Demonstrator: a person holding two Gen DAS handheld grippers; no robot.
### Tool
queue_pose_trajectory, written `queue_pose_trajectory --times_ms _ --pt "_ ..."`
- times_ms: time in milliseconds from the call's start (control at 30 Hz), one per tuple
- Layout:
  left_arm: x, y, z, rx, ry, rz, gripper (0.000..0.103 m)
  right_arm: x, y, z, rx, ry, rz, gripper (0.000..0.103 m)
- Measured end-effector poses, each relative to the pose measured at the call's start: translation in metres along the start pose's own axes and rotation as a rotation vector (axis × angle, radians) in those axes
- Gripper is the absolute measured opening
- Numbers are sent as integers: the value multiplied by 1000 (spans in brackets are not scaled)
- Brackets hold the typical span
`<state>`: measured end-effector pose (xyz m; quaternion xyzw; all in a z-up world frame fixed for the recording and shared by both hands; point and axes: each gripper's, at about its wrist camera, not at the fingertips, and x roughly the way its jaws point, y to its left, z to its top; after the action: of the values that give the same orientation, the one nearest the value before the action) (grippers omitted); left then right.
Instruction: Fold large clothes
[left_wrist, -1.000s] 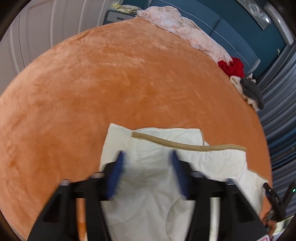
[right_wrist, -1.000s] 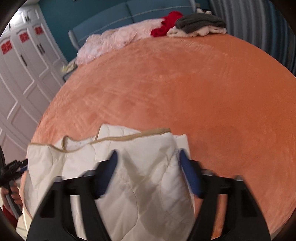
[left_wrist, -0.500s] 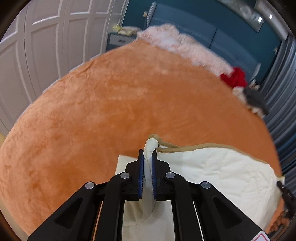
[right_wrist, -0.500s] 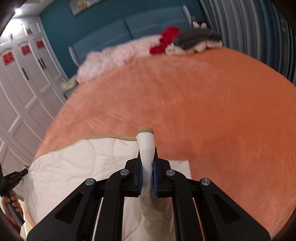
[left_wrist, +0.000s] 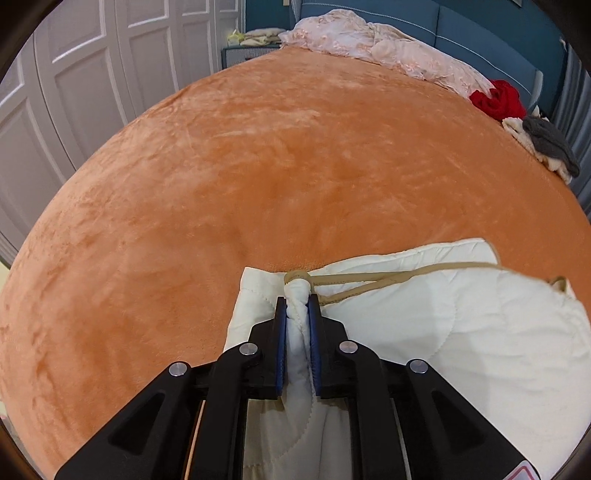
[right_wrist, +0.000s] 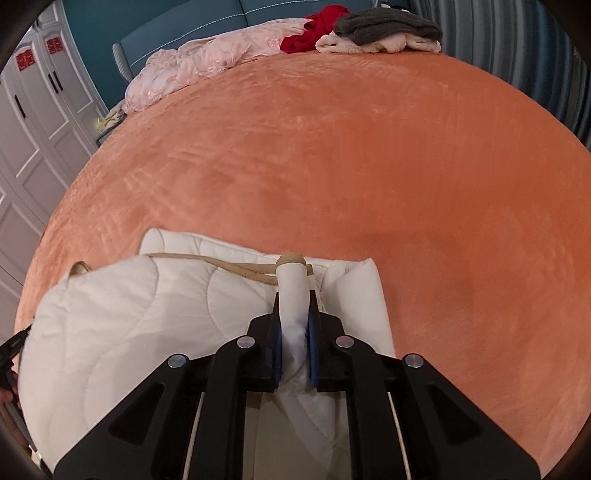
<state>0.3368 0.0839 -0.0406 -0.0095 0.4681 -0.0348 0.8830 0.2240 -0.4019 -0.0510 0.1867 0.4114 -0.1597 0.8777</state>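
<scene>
My left claw (left_wrist: 297, 321) is clamped on a bunched corner of the cream quilt (left_wrist: 461, 332), and my right claw (right_wrist: 294, 317) pinches the other tan-trimmed corner. The quilt lies in folded layers at the near edge of the bed (left_wrist: 277, 166), on its orange blanket, between my claws.

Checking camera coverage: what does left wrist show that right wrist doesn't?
Left wrist only: the left gripper shut on a bunched corner of the cream quilt, and the nightstand top with its clutter.

Right wrist only: the right gripper shut on another quilt corner, red emblems on the wardrobe doors, and a dark device at the left edge.

Both: quilt with tan trim, orange bedspread, pink blanket, red garment, grey garment.
</scene>
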Motion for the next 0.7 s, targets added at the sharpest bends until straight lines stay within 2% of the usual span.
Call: queue_pose_trajectory --times_ms 167,400,433,467,500,533,567,633,700 --pt "3 -2 -7 -5 -38 20 15 8 3 -6 -18 -25 -16 10" --pt "3 -3 -8 -10 -50 23 17 7 3 -7 -23 -56 -21 12" --pt "1 -3 -7 -9 -47 31 21 6 2 -7 -16 -54 -12 13" --pt "-1 -3 -5 -10 -39 56 32 4 0 -5 -9 -49 -5 14" --pt "-6 -1 -2 -17 -33 84 40 2 -1 -3 -5 -45 -5 19" --pt "-14 2 0 -32 -30 109 51 -6 -2 1 6 -43 -27 38" --pt "-25 6 2 -55 -36 106 52 -17 -3 4 22 -56 -60 48" --pt "-54 18 5 -108 -72 35 52 -52 -4 6 50 -145 -33 51" --pt "-82 19 11 -124 -109 -8 52 -73 8 9 20 -177 -1 51"
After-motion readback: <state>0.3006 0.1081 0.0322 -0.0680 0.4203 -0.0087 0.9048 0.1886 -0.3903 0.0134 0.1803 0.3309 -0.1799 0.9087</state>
